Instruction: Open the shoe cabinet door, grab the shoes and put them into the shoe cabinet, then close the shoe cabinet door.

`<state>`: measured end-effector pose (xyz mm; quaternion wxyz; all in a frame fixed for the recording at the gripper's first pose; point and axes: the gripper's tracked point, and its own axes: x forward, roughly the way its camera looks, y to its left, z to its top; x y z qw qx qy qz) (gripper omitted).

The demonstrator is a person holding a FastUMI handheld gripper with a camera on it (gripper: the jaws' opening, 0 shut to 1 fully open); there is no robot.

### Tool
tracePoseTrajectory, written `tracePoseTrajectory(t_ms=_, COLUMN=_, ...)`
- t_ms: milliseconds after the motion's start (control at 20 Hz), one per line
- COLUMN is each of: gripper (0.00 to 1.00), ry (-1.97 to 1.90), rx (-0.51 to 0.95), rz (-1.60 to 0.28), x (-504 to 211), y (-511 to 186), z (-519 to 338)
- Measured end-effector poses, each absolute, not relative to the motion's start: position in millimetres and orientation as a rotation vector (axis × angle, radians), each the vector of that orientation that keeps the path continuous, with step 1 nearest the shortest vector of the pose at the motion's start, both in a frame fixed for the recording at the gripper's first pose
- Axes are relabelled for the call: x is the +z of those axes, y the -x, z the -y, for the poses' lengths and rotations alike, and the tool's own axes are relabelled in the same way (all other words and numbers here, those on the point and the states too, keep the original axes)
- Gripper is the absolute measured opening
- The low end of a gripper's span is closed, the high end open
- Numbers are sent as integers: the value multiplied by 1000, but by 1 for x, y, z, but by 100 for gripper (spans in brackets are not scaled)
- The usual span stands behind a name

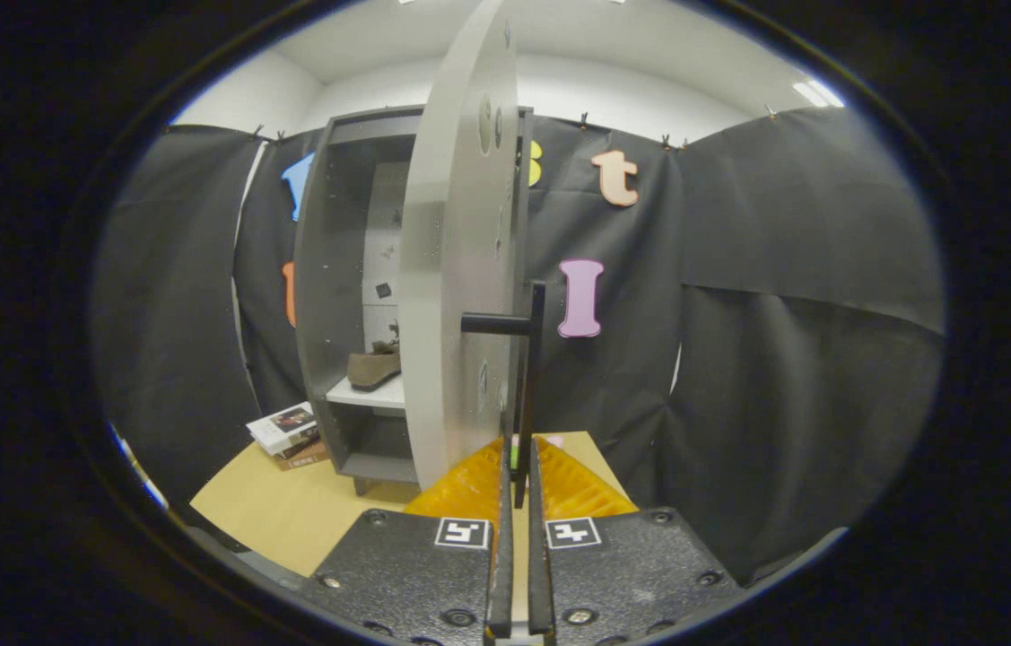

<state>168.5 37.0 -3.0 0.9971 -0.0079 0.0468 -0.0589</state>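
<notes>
shoe (373, 366) sits inside the shoe cabinet (335, 296) on its pale shelf, toe pointing out toward the opening. cabinet door (460, 269) stands swung out, seen nearly edge-on, w/ its dark bar handle (530, 377) running down just ahead of the gripper (516, 467). gripper fingers are pinched nearly together on the lower end of the handle, so it reads as clamped on it, both fingers pressing the bar. judging by that, the shoe is in and the closing step is in hand. cabinet rests on a tan table (290, 511); a stack of books (288, 432) lies just beside its base, black cloth behind. risk: grip is low on a thin bar, so it could slip off mid-swing; pushing off the hinge arc could drag or tip the light cabinet; shoe toe near the shelf front could catch the door
</notes>
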Motion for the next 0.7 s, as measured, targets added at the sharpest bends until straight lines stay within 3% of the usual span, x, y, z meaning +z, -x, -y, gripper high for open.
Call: tracePoseTrajectory(t_ms=700, gripper=5, ry=3, rx=-158, rz=-50, x=3, y=-161, z=19)
